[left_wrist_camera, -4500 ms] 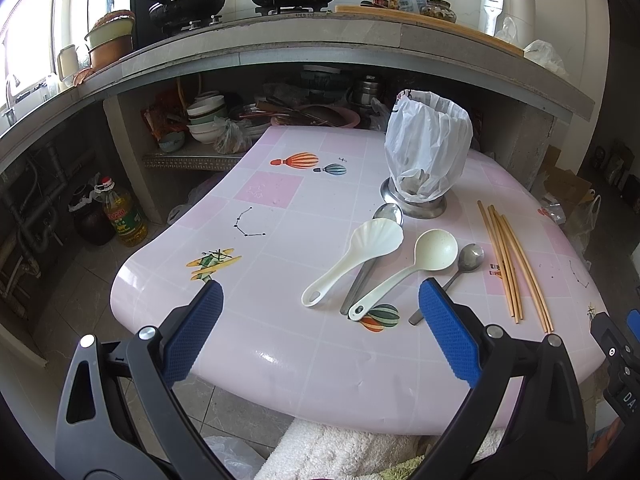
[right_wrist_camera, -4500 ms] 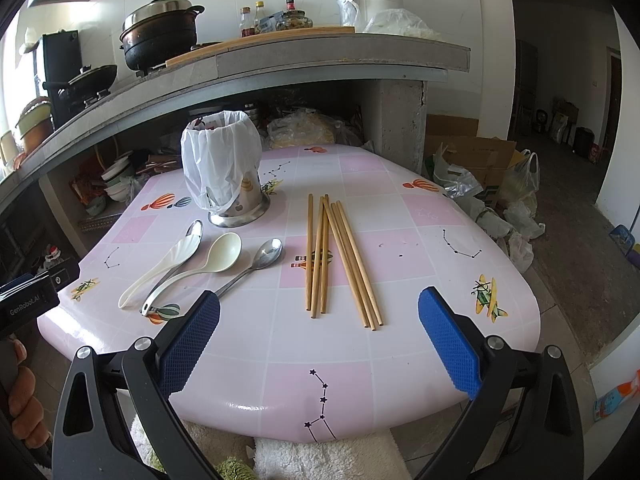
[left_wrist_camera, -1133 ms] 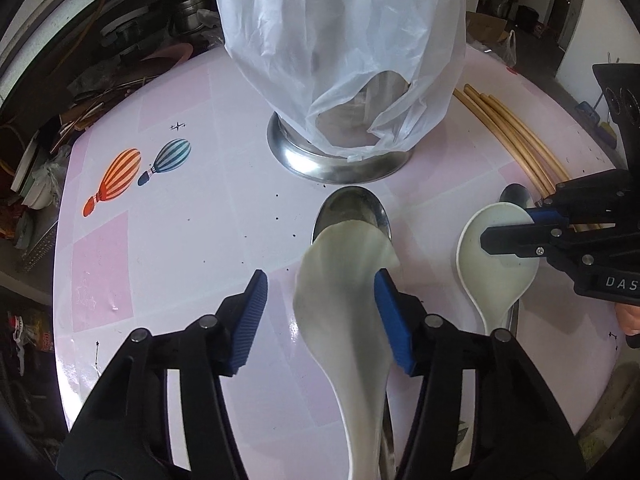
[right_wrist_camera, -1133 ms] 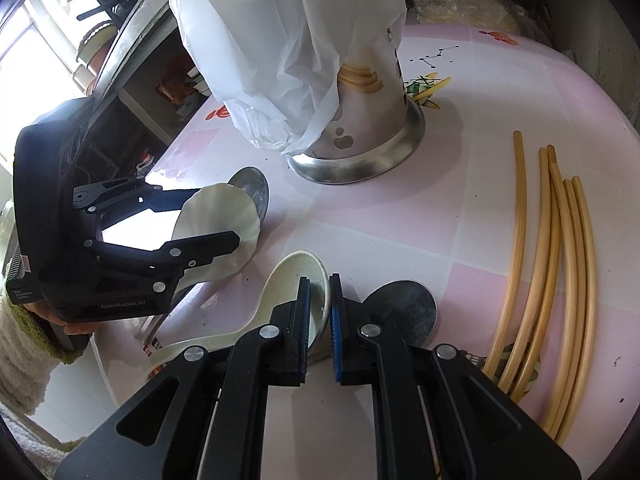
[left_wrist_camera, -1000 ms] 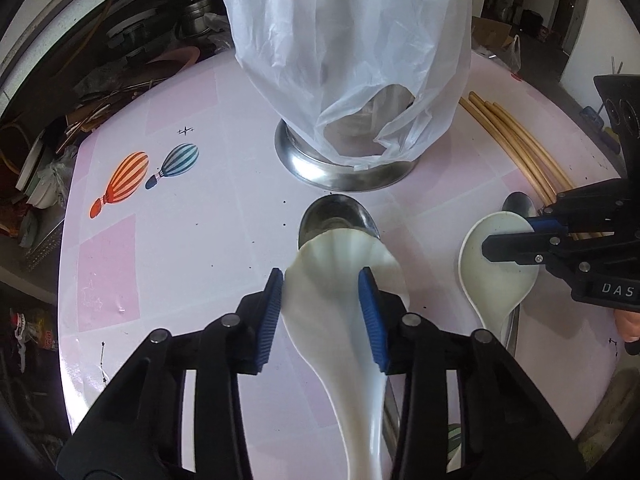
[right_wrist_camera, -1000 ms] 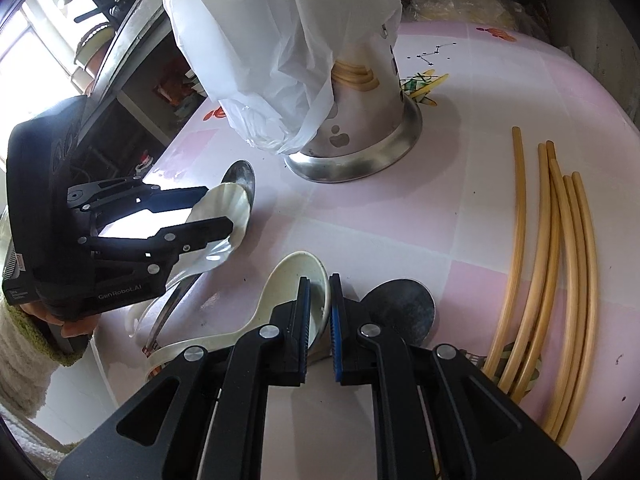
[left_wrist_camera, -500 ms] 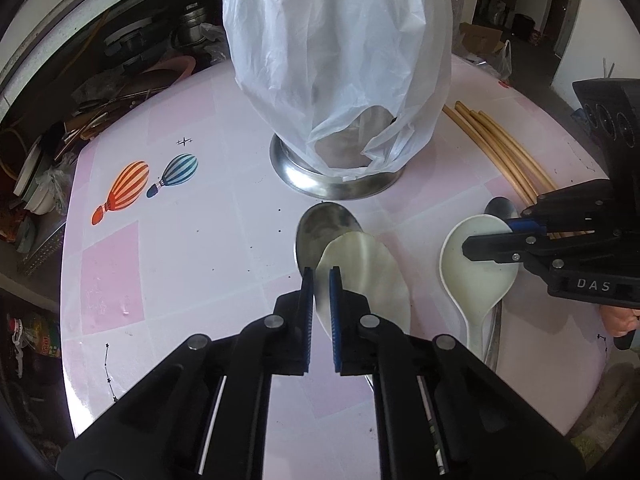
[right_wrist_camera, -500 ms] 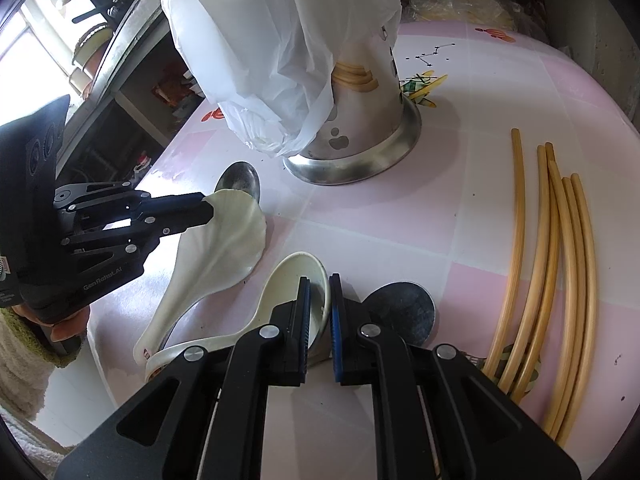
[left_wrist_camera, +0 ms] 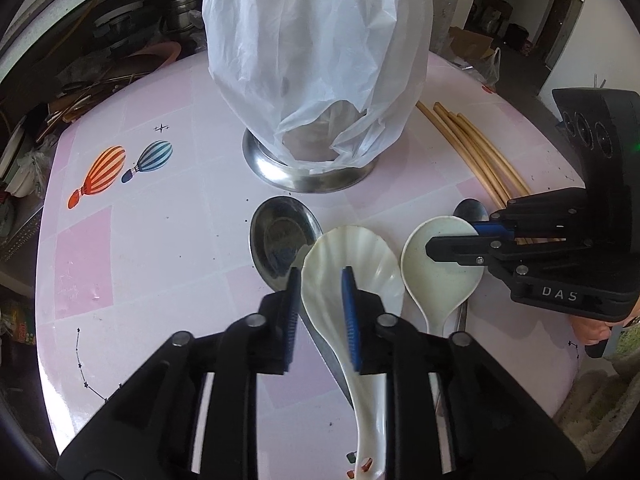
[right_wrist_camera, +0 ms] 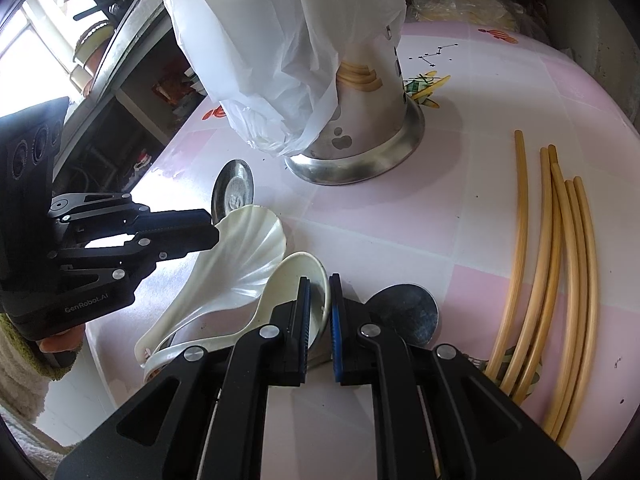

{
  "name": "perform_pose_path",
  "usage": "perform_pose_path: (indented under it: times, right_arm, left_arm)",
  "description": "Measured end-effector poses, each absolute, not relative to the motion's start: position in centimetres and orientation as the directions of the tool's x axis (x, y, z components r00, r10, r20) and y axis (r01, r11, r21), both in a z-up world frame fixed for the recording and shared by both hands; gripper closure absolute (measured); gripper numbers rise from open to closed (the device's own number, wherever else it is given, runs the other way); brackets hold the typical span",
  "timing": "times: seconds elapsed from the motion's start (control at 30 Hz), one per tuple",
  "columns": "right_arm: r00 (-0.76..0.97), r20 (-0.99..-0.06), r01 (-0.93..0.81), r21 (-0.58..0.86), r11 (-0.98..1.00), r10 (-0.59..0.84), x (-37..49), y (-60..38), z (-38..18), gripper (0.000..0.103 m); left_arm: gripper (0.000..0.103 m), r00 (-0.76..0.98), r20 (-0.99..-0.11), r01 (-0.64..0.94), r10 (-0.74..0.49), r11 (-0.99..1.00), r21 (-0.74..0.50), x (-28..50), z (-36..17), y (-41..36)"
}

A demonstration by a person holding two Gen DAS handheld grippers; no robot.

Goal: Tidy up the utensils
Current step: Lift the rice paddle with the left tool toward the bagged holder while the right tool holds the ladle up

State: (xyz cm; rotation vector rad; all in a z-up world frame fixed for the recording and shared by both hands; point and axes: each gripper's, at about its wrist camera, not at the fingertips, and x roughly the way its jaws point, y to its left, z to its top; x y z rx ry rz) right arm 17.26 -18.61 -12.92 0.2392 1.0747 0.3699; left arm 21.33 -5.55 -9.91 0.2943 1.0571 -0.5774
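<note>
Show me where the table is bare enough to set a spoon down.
Bare tabletop lies left of the steel spoon, below the balloon prints. Another bare patch sits between the holder's base and the chopsticks. The spoon cluster around the shell-shaped spoon is crowded.

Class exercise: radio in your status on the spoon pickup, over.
Left tongs opening over the shell-shaped spoon, not gripping. Right tongs shut on the round white spoon rim. Bagged steel holder just ahead; nothing blocking.
</note>
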Motion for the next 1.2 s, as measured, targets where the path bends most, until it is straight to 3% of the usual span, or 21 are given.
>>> perform_pose_path:
  times: [0.1, 0.43, 0.7, 0.87, 1.03, 1.2]
  right_arm:
    - [0.423, -0.808, -0.179, 0.369, 0.912, 0.41, 17.4, -18.6, -13.0, 0.093]
    - [0.424, -0.808, -0.182, 0.366, 0.913, 0.409, 17.4, -18.5, -13.0, 0.093]
    - [0.424, -0.808, -0.183, 0.365, 0.913, 0.408, 17.4, -18.5, -13.0, 0.093]
    - [0.425, -0.808, -0.183, 0.365, 0.913, 0.408, 17.5, -18.5, -13.0, 0.093]
    - [0.425, -0.809, -0.184, 0.362, 0.914, 0.406, 17.5, -18.5, -12.9, 0.093]
    - [0.425, -0.809, -0.183, 0.363, 0.913, 0.407, 17.5, -18.5, -12.9, 0.093]
  left_arm:
    - [0.064, 0.366, -0.885, 0.577, -0.288, 0.816, -0.027, 21.5, -10.3, -5.7]
    - [0.064, 0.292, -0.901, 0.584, -0.321, 0.806, -0.098, 23.7, -11.4, -5.9]
    - [0.064, 0.175, -0.888, 0.545, -0.425, 0.793, -0.273, 24.7, -11.5, -5.0]
    - [0.064, 0.15, -0.878, 0.541, -0.455, 0.781, -0.312, 24.4, -11.3, -5.1]
    - [0.066, 0.163, -0.871, 0.563, -0.463, 0.769, -0.303, 23.7, -10.9, -6.0]
    - [0.086, 0.192, -0.88, 0.583, -0.434, 0.772, -0.253, 23.1, -10.7, -6.4]
